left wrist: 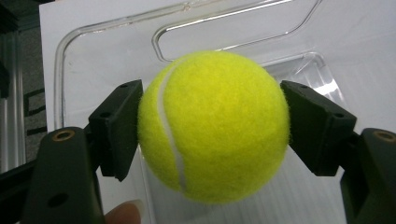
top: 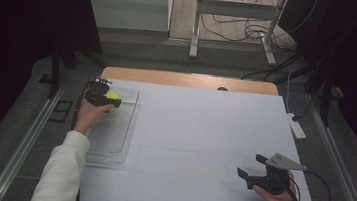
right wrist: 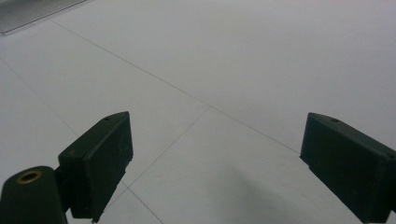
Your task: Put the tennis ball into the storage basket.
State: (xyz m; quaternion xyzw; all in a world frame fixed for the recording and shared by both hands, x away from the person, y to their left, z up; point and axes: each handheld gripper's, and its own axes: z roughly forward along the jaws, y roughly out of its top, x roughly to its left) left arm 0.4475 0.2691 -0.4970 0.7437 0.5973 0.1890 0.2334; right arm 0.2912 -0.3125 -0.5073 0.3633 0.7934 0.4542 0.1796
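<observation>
One tennis ball point(left wrist: 212, 126) clamped in left gripper point(top: 108, 96), one clear tray point(top: 112, 139) beneath — right gripper point(top: 254, 167) spread, empty

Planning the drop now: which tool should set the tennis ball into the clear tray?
Left. The left tool already grips the tennis ball over the clear tray; the right tool is open, far across the table.

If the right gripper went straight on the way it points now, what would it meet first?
Probably just the white table surface: the right gripper, fingers open with nothing between them, angles down at bare tabletop. The clear tray's corner lies off to one side.
</observation>
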